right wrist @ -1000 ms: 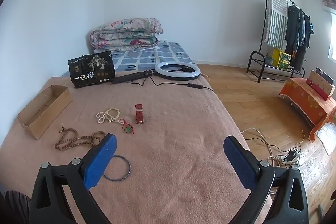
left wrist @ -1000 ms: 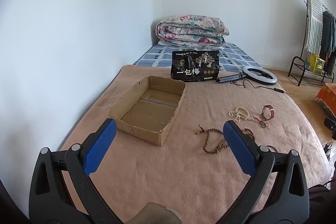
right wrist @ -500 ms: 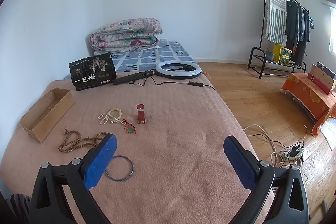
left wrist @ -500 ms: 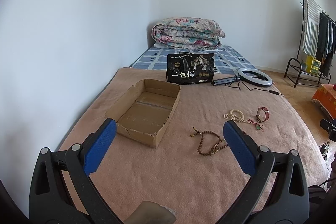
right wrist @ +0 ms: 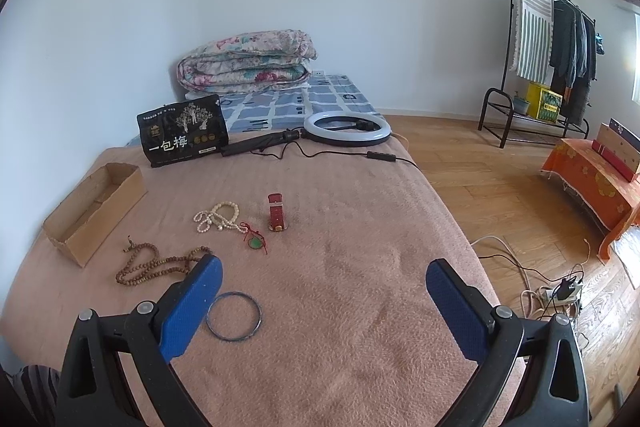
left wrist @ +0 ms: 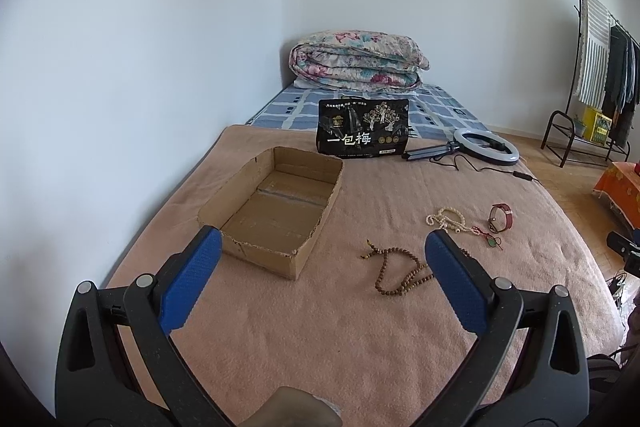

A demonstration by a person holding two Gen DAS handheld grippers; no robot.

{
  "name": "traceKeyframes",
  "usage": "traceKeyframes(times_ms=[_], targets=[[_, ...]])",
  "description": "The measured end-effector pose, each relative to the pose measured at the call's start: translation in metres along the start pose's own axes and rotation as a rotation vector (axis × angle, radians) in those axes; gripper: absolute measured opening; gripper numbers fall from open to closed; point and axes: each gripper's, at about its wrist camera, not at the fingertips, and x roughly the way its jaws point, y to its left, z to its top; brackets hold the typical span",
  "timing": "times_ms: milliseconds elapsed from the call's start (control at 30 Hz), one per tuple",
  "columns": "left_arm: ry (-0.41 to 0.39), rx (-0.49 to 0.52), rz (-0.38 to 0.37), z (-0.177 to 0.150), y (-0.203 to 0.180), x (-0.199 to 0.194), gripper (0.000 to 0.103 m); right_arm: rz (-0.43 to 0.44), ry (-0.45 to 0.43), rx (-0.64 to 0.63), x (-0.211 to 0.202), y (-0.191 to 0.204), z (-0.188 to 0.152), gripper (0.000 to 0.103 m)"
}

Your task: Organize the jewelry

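Bare blanket (right wrist: 360,307) lies ahead of both open grippers. On the left, the cardboard box (left wrist: 276,215) stands well apart from the wooden beads (left wrist: 400,271), with a free lane between them. The bangle (right wrist: 234,315) lies just beside the right gripper's left finger (right wrist: 192,307).

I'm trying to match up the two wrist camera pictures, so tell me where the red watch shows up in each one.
Left wrist: the red watch lies at right of centre, just right of the white bead strand.
Right wrist: the red watch stands left of centre, again just right of the white bead strand.
Shared landmark: the black snack bag at the blanket's far edge.
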Motion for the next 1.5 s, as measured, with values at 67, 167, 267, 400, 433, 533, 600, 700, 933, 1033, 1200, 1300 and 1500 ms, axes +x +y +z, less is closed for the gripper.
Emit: traceKeyframes(times_ms=[67, 167, 267, 400, 433, 533, 600, 700, 933, 1033, 1200, 1300, 1500], targets=[[-0.004, -0.002, -0.001, 0.001, 0.001, -0.001, 0.103, 0.001, 0.001, -0.002, 0.0, 0.001, 0.0, 0.103], [-0.01, -0.002, -0.003, 0.002, 0.001, -0.002, 0.103, -0.002, 0.002, -0.002, -0.001, 0.001, 0.0, 0.103], [-0.019, -0.003, -0.001, 0.001, 0.001, -0.006, 0.103, -0.005, 0.001, -0.002, -0.001, 0.0, 0.0, 0.103], [-0.023, -0.004, 0.001, 0.001, 0.002, -0.007, 0.103, -0.005, -0.001, -0.005, -0.002, 0.0, 0.0, 0.103], [-0.023, -0.004, 0.002, 0.001, 0.0, -0.009, 0.103, -0.006, -0.001, -0.007, -0.002, 0.0, 0.001, 0.103], [-0.025, -0.001, 0.002, 0.001, 0.001, -0.01, 0.103, -0.006, -0.002, -0.009, -0.003, 0.001, 0.0, 0.103], [-0.025, -0.006, -0.001, 0.001, 0.002, -0.009, 0.103, -0.004, -0.002, -0.007, -0.003, 0.001, 0.0, 0.103], [-0.026, 0.0, -0.001, 0.002, 0.003, -0.009, 0.103, 0.0, 0.001, -0.004, -0.003, 0.0, 0.0, 0.103], [-0.025, -0.006, -0.004, 0.004, 0.002, -0.009, 0.103, 0.005, 0.007, 0.011, 0.0, -0.003, -0.001, 0.103], [-0.024, -0.003, -0.006, 0.005, 0.004, -0.009, 0.103, 0.004, 0.009, 0.01, 0.0, -0.003, -0.001, 0.103], [-0.023, -0.001, -0.003, 0.007, -0.001, -0.008, 0.103, 0.005, 0.016, 0.002, 0.002, -0.004, -0.001, 0.103], [-0.024, -0.003, -0.002, 0.007, -0.002, -0.007, 0.103, 0.008, 0.019, 0.002, 0.005, -0.004, 0.0, 0.103], [-0.022, 0.006, -0.001, 0.009, -0.007, -0.003, 0.103, 0.013, 0.02, -0.005, 0.008, -0.002, 0.0, 0.103]])
